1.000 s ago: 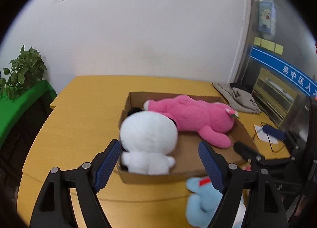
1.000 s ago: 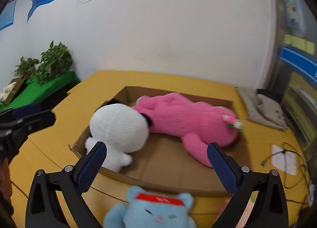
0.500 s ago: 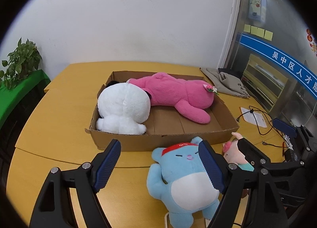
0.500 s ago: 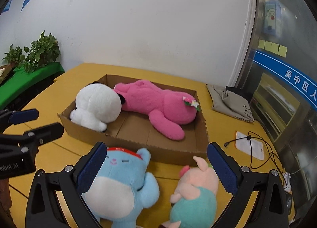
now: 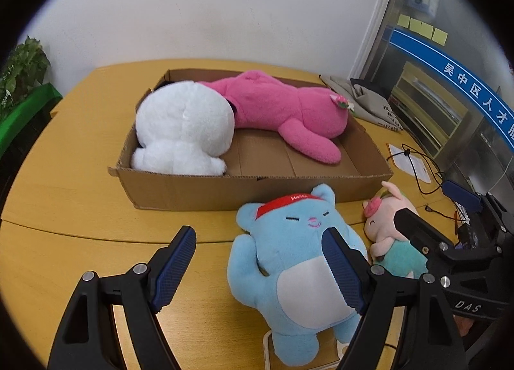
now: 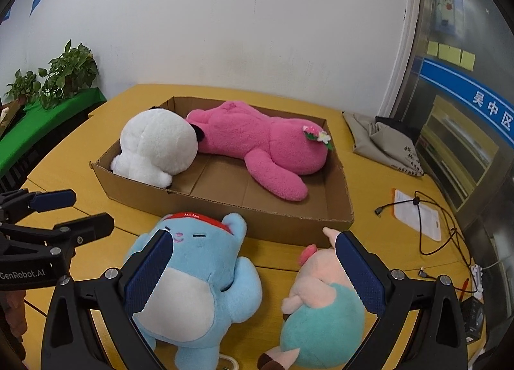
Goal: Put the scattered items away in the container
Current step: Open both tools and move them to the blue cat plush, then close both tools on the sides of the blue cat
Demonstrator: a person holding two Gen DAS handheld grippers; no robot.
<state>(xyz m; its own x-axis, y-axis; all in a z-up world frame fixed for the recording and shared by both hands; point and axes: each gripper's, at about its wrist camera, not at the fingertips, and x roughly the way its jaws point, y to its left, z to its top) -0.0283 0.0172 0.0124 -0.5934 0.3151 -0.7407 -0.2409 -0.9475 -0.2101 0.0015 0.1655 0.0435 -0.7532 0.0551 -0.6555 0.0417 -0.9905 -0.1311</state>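
Both views are now taking in more near desk (image 5: 80, 177) than a second ago. Left tongs (image 5: 257, 268) are gaping empty above the fuzzy blue bear (image 5: 289, 260); right tongs (image 6: 253, 270) are open, seemingly untouching, over the pink pig (image 6: 318, 299). Cardboard box (image 5: 225, 190) at twelve o'clock is awaiting both.

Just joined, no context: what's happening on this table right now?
A person with a handheld gripper in each hand is tidying plush toys into a cardboard box. The white plush and the pink plush already lie in it. The blue bear and the small pig lie on the table in front of the box. The left gripper and right gripper are both open above these two, holding nothing.
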